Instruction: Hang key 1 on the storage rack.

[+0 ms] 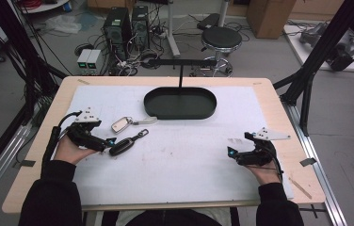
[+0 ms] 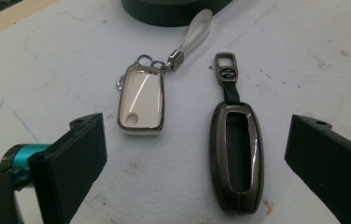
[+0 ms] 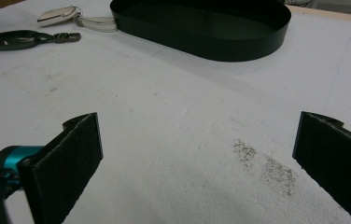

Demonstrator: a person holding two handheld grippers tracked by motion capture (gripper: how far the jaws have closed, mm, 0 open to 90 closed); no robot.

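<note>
A dark grey key fob (image 2: 236,158) with a metal clip lies flat on the white mat, between the jaws of my open left gripper (image 2: 200,144) and nearer the right-hand jaw, touching neither. A white, chrome-edged key fob (image 2: 142,100) with a white strap lies just beyond the left-hand jaw. In the high view the dark fob (image 1: 122,146) sits right at the tip of the left gripper (image 1: 108,143), with the white fob (image 1: 120,125) behind it. My right gripper (image 1: 231,154) rests open over bare mat at the right, holding nothing; its own view (image 3: 197,140) shows both fobs far off.
A black oval tray (image 1: 180,113) stands at the back middle of the mat, with a thin black T-shaped stand (image 1: 181,70) rising behind it. A grey smudge (image 3: 262,163) marks the mat by the right gripper. A stool and computers stand on the floor beyond the table.
</note>
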